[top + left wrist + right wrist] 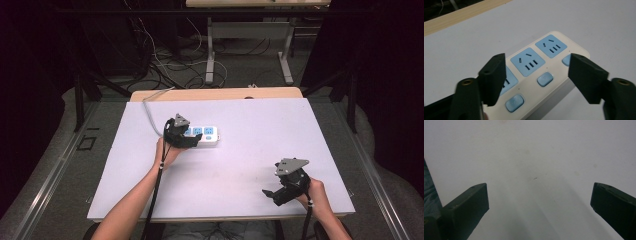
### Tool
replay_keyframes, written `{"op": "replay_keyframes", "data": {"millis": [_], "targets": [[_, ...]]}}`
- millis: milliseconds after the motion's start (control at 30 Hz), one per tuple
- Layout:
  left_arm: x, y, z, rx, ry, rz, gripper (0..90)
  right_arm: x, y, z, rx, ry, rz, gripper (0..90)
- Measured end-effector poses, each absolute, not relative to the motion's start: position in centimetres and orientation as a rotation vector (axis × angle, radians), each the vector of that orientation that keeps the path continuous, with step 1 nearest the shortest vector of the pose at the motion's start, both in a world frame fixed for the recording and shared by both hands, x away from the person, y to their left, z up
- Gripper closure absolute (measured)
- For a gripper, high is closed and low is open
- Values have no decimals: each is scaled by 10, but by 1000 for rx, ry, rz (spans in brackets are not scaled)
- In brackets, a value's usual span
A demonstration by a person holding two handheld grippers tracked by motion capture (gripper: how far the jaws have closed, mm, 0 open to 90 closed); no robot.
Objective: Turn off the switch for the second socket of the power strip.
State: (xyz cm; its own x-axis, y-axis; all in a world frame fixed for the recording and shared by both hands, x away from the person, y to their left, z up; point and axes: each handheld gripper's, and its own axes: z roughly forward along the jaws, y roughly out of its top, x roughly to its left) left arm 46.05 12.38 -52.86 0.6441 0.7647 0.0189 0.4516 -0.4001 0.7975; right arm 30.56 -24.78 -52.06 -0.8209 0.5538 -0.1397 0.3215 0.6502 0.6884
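I have the left gripper (183,136) poised over the near-left end of the white power strip (202,135), which lies flat on the white table (250,165) a little left of its middle, toward the far half. Through the left gripper view its two black fingers (494,75) stand spread apart with the power strip (536,75) below and between them; neither pad presses on the casing as far as I can see, though one finger covers part of the nearest socket. The strip carries three blue socket faces (528,61) in a row, and along one long edge a row of small blue rocker switches (545,79), one beside each socket. From its left end a grey cable (151,107) runs off toward the far edge of the table.

My right gripper (280,192) sits well apart from the strip, near the front right corner of the table, held low over the bare surface with its grey three-cornered plate (292,165) on top. In the right gripper view its fingers (469,205) are spread wide, with nothing between them but plain white tabletop (536,165).

Beyond the table I can see a wooden edge strip (215,94) and, on the dark floor behind, a tangle of cables (170,65) around the legs of another table.
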Motion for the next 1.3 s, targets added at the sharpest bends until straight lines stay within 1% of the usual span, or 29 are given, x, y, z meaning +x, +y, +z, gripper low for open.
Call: {"op": "replay_keyframes", "data": {"millis": [67,200,300,433,933,1200,1300], "targets": [[460,124,-527,2067,941,490,167,306,-248,-521,693,2527,967,11],[458,124,-523,2072,946,490,62,306,-248,-521,690,2528,970,11],[458,125,-521,2088,940,483,5,306,-248,-520,695,2534,965,11],[454,127,-519,2094,950,472,0,306,-248,-521,691,2525,968,11],[436,142,-511,2085,922,532,0,305,-250,-519,729,2494,993,11],[419,147,-509,2071,917,567,0,306,-252,-518,739,2494,1005,10],[411,149,-507,2081,903,562,0,306,-253,-519,765,2480,1033,10]]}}
